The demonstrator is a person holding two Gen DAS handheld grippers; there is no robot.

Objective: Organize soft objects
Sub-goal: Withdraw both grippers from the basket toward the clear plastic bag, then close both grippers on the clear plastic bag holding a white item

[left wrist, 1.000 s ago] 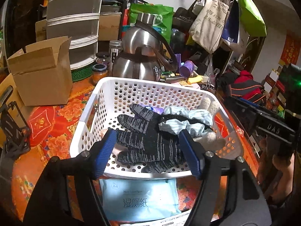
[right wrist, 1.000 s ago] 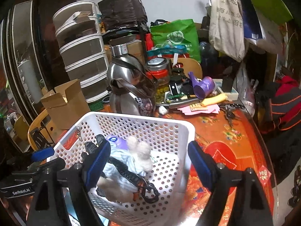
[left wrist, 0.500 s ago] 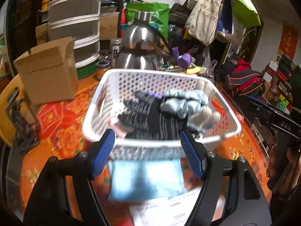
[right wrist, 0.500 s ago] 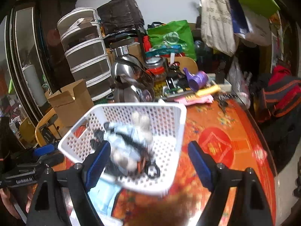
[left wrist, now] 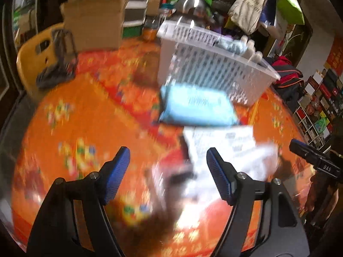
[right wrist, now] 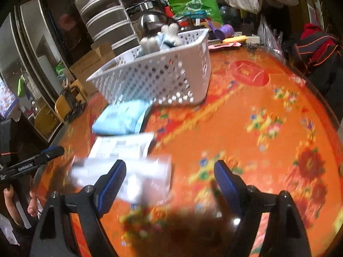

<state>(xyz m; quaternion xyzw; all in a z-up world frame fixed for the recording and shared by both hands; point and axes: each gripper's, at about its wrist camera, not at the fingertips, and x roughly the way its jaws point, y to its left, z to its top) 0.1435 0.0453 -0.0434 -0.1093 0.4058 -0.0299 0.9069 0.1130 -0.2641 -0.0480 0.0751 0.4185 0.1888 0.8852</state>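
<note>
Beside white basket [right wrist: 163,75]: blue wipes pack [right wrist: 122,117], papers [right wrist: 122,145], touching.

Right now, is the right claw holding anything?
No, the right claw is wide open, with only the orange tablecloth and some white papers showing between its blue pads.

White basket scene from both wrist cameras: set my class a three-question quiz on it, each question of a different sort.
1. True or false: the left gripper grips a sock.
2. Multiple choice: the light blue wipes pack lies A) inside the white basket, B) on the orange tablecloth right beside the basket, C) on the cardboard box.
3. Fill the gap: between its fingers, the right gripper holds ____.

Key
1. False: its jaws stand apart with nothing between them.
2. B.
3. Nothing: it is open above the table, where white papers lie.
</note>
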